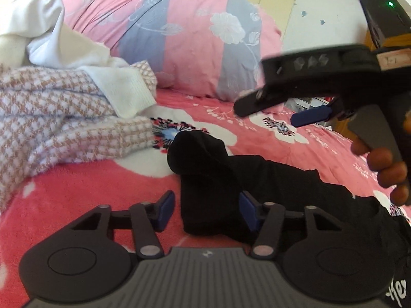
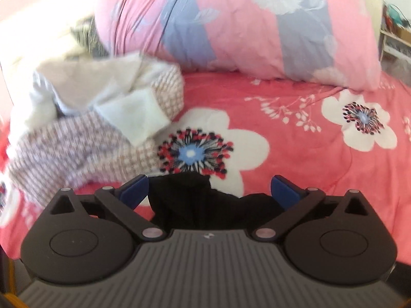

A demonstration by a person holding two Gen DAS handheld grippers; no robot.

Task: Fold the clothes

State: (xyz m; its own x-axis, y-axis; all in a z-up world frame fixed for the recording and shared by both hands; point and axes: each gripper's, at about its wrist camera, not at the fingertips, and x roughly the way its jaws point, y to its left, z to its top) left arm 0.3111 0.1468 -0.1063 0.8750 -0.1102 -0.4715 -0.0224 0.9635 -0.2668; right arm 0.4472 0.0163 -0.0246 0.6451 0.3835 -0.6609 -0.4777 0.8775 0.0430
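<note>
The left wrist view shows the left gripper (image 1: 204, 211) low over a pink flowered bedspread (image 1: 257, 123), with its 2 blue-padded fingers wide apart; a black garment (image 1: 218, 179) lies on the bedspread between them, close to the right pad, but nothing is clamped. Only this view shows the right gripper (image 1: 277, 111) from the side, raised above the bedspread at the right, with a hand (image 1: 385, 169) around its grey trigger. It also shows a green light (image 1: 391, 4) on the dark body above and a small pale label (image 1: 393, 60) whose writing is too blurred to read. At the lower right edge of this view, white lettering (image 1: 397, 291) on the black cloth is cut off, and I cannot read it fully. The right wrist view shows the same tongs from behind: the fingers stand wide apart and hold nothing, and the bunched end of the black garment (image 2: 195, 200) lies just under and between them. This view alone shows the large blue-centred flower (image 2: 191, 154) of the bedspread (image 2: 295, 169) clearly. Both views show a checked pink-and-white garment (image 1: 51, 113) with white cloth (image 1: 46, 25) on it at the left, and a pink and grey pillow (image 1: 195, 36) behind.
</note>
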